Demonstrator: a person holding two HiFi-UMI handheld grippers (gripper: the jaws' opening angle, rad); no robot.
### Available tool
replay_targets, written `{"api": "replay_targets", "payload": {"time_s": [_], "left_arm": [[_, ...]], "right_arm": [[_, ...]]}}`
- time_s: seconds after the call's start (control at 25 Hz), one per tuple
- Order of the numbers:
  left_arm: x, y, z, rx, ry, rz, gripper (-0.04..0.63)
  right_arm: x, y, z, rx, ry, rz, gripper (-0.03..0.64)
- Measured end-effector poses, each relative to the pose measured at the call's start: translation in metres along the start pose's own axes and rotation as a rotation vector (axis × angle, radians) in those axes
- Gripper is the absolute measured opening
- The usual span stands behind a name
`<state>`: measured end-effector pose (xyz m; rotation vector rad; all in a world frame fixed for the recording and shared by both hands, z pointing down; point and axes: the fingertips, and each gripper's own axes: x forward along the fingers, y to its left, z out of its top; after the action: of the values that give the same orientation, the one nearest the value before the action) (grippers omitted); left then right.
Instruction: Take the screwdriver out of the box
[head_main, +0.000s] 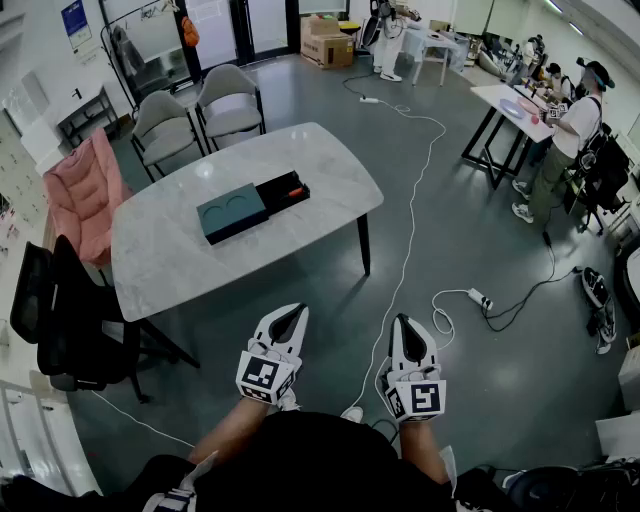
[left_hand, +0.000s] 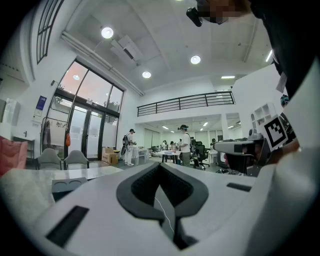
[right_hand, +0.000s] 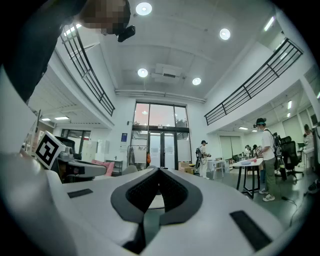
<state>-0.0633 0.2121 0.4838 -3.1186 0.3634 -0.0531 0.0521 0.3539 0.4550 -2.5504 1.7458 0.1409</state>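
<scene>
Right, nearest to me at the bottom centre of the head view are my two grippers, side by side and apart from each other. The left gripper (head_main: 291, 314) has its jaws pressed together with nothing between them, and the right gripper (head_main: 404, 324) is the same, tips meeting and empty. Both hang over bare grey floor, short of the table.

There is open floor between the grippers and the near edge of the white marble table (head_main: 180, 270), which fills the middle left of the frame. Its corners are rounded. One white cable (head_main: 408, 235) snakes across the floor to the right of the table, from the top of the frame down towards my feet, and one power strip (head_main: 480, 298) lies further right.

One box (head_main: 232, 212), dark teal with two round recesses on top, lies near the middle of the table, well clear of every edge. Its black tray (head_main: 281, 194) juts out towards the upper right. One screwdriver (head_main: 296, 190) with an orange-red handle lies in that tray.

One black chair (head_main: 55, 315) crowds the table's left side, with one pink chair (head_main: 85, 190) above it. Two grey chairs (head_main: 165, 125) stand at the far edge.

Further off, at the right, one person (head_main: 570, 130) stands by a second table (head_main: 505, 100), and cardboard boxes (head_main: 328, 42) sit at the top centre.
</scene>
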Motion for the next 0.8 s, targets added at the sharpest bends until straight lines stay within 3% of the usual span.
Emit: {"api": "replay_targets", "payload": {"time_s": [0.4, 0.8], "left_arm": [[-0.005, 0.011, 0.008, 0.020, -0.017, 0.005, 0.005], [-0.014, 0.055, 0.001, 0.005, -0.014, 0.030, 0.006]], "right_arm": [[0.020, 0.015, -0.002, 0.003, 0.007, 0.028, 0.021], [0.056, 0.046, -0.003, 0.030, -0.009, 0.071, 0.023]]}}
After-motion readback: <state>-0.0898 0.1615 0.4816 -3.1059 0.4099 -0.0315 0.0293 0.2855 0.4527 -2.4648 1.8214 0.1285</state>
